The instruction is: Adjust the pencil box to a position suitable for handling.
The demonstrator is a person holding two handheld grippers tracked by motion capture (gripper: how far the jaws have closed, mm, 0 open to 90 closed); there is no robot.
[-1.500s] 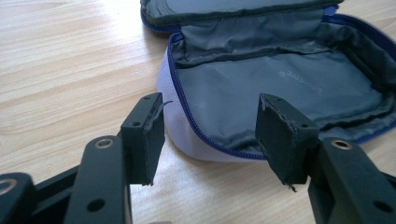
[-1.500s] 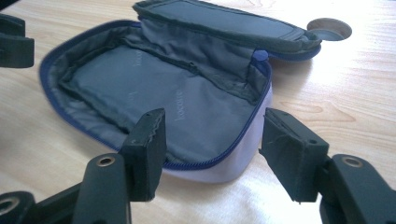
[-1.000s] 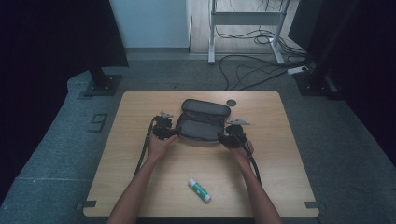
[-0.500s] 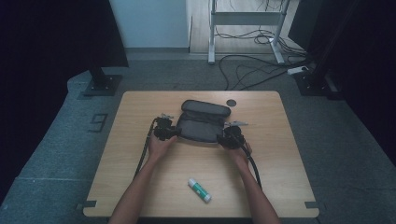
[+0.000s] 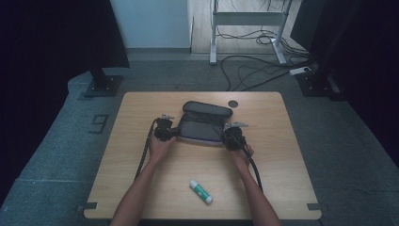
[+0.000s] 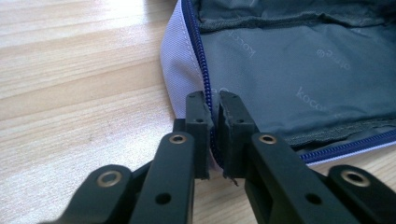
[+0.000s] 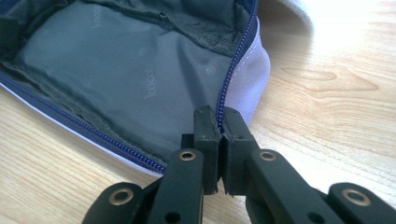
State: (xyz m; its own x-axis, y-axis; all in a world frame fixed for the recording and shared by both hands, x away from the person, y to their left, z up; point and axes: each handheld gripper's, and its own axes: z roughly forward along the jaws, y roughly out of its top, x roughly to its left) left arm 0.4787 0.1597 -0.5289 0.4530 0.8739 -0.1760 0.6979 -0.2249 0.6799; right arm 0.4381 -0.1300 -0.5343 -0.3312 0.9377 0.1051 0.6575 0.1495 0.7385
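Jaws of both grippers have just been closing and now clamp the zipped rim of an open grey pouch [image 5: 203, 127], one at each end. Seen from the left gripper [image 6: 214, 133] view, the black pads pinch the blue zipper [image 6: 201, 70] edge at the pouch's corner, with pale outer fabric on one side and grey printed lining on the other. From the right gripper [image 7: 218, 140] view comes the matching picture: pads pressed together on the zipper edge at the opposite end, lining spread out beyond. Neither close view takes in the rest of the table.

From the high view, nearest the person lies a glue stick [image 5: 201, 191] on the wooden table [image 5: 282, 188], well apart from the pouch. Two forearms reach forward to the left gripper [image 5: 165, 132] and right gripper [image 5: 232, 137]. Between them sits the pouch at the table's middle, lid flap folded away. Farther off, near the far edge, is a small dark disc [image 5: 233, 103].

Compared with a second ago, pouch, glue stick and hands sit in nearly unchanged places.
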